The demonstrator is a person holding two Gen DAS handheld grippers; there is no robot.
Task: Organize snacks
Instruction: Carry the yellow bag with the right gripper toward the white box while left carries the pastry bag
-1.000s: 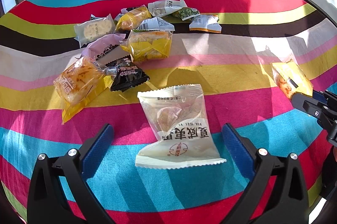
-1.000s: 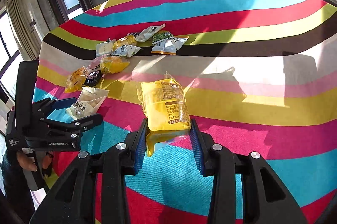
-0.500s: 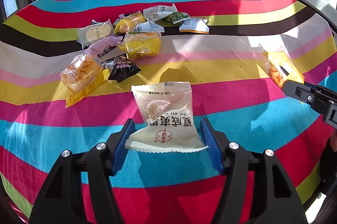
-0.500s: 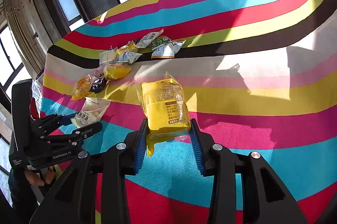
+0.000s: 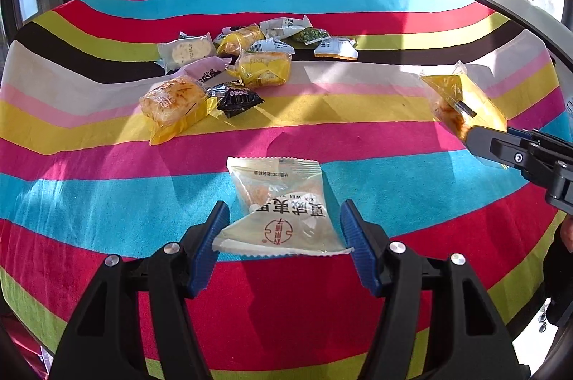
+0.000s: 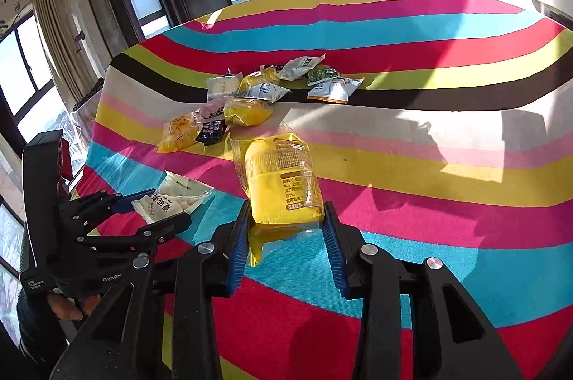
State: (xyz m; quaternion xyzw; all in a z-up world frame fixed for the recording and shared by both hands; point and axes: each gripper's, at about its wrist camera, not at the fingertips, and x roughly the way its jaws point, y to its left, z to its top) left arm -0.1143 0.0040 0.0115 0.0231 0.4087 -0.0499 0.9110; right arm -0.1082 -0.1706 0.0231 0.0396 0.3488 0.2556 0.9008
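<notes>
My left gripper (image 5: 283, 222) is shut on a clear and white snack packet (image 5: 283, 204) with red Chinese print, holding it above the striped tablecloth (image 5: 107, 201). The packet also shows in the right wrist view (image 6: 172, 199), in the left gripper (image 6: 154, 212). My right gripper (image 6: 286, 219) is shut on a yellow snack packet (image 6: 281, 179), lifted off the cloth. That packet appears at the right of the left wrist view (image 5: 462, 101). A pile of several wrapped snacks (image 5: 250, 65) lies further back on the table; it also shows in the right wrist view (image 6: 250, 93).
The table edge runs along the left and far side in the right wrist view. Windows and curtains (image 6: 61, 33) stand beyond it. A person's hand (image 6: 68, 308) holds the left gripper's handle.
My left gripper closed on the white packet and lifted it off the cloth. The right gripper rose a little with the yellow packet still in it.
</notes>
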